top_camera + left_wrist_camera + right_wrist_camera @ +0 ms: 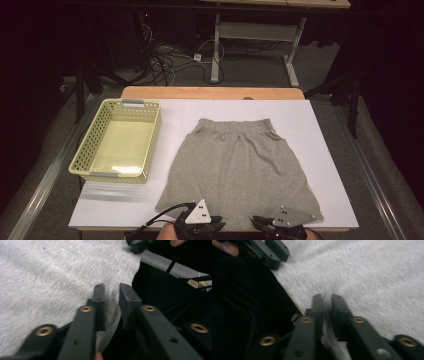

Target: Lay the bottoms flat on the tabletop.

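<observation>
Both tools sit at the near edge of the surface (330, 165): our left tool (218, 223) and right tool (256, 221) each pinch the hem of the grey skirt (240, 165), jaws narrow on cloth. Its length runs away from us, waistband toward the far edge.

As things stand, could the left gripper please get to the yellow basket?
Probably yes: the left gripper pinches the grey skirt's near hem, and bare white table lies between it and the basket.
</observation>
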`<state>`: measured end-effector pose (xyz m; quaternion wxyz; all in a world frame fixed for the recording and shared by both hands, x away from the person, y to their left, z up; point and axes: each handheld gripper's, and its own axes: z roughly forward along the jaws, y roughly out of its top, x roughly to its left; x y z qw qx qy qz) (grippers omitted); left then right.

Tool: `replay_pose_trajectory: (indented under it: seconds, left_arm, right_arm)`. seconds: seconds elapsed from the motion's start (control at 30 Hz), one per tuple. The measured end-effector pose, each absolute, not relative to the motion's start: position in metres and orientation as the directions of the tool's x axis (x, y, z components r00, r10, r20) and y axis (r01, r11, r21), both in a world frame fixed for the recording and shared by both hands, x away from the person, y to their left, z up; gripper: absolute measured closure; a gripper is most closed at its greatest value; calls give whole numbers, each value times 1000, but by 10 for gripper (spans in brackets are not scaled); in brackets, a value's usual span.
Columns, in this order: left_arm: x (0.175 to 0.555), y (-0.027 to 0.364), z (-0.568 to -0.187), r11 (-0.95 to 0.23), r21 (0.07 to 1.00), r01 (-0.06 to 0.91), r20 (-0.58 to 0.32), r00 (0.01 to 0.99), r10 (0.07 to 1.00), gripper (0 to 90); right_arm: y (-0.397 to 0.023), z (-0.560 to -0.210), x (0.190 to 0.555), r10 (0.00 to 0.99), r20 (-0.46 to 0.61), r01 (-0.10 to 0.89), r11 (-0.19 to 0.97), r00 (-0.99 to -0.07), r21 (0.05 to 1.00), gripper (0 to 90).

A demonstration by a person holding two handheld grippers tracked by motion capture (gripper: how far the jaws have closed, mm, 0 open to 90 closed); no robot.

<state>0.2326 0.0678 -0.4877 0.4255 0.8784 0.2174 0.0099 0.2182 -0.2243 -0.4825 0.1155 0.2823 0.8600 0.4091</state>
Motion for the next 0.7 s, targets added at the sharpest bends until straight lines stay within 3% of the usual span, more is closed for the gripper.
replay_pose_trajectory:
  seconds: [0.2,0.43,0.57,0.7]
  left_arm:
    - [237,77,-485,-488,793,364,-150,894,423,528]
    - [243,87,-487,-450,812,373,-141,872,469,366]
    - [246,95,-483,-410,835,366,-147,867,476,322]
    - [250,101,-481,-398,836,379,-152,855,495,262]
  right_arm:
    - [-229,-478,219,588,41,377,462,-808,803,655]
    - [-237,-480,225,639,22,371,417,-769,830,458]
    - [-244,-480,228,677,18,359,368,-736,857,309]
    - [-251,-479,232,713,22,363,330,-701,871,226]
